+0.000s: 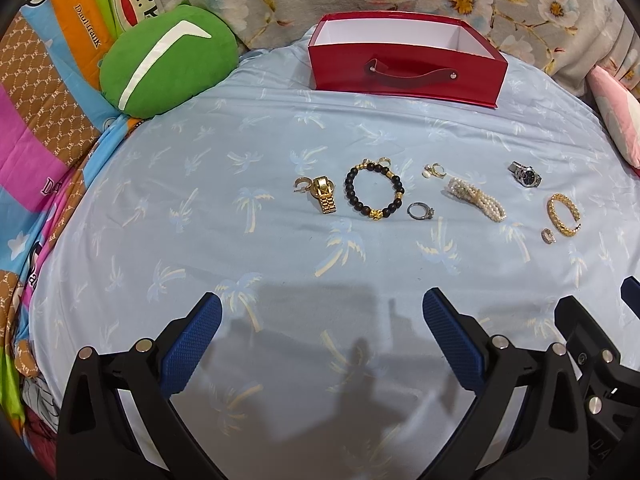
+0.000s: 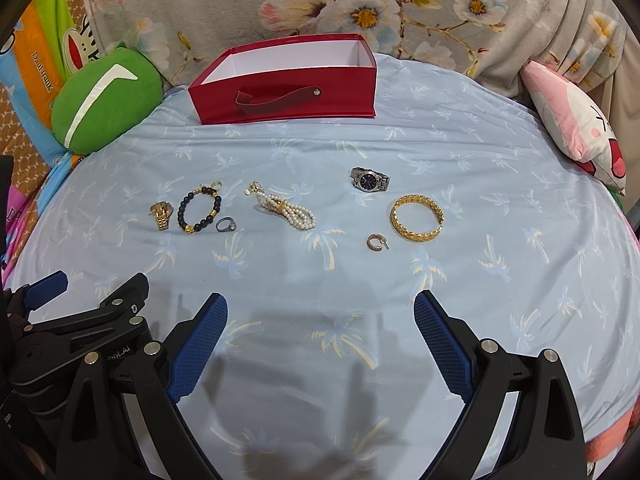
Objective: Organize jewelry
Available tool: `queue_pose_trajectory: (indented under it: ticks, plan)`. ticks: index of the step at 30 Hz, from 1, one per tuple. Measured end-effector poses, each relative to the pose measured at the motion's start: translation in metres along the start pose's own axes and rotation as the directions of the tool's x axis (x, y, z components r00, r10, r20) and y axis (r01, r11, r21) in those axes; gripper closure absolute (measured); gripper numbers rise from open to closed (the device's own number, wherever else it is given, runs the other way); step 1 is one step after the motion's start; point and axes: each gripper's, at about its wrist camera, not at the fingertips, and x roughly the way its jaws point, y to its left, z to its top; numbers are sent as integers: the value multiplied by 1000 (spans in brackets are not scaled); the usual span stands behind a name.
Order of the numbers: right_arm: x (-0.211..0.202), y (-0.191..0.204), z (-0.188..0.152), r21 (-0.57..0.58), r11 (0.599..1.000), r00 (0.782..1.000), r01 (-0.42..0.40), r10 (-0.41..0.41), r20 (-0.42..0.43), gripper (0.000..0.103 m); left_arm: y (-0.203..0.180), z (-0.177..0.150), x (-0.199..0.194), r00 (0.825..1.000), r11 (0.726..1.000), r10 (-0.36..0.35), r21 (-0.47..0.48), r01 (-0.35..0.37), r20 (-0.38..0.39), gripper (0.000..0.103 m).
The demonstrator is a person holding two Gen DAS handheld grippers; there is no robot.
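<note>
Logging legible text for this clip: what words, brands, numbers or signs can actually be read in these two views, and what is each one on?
"Daul frank": on the orange stripe of the cartoon bedsheet, far left.
"...bot.AI", partly cut off: on the left gripper's black body, seen from the right wrist view.
"DA...", cut off: on the right gripper's body, left wrist view.
Silver watch and gold watch dials: too small to read.
Red box: no text.
</note>
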Motion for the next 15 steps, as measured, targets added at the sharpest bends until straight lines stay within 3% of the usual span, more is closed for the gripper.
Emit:
queue_pose_trajectory:
  ticks: [15]
  plan:
    - [1, 1, -1, 2, 1000, 1000, -1, 1, -4, 10, 5, -4, 3, 1000, 1000, 8, 0, -8, -8, 5]
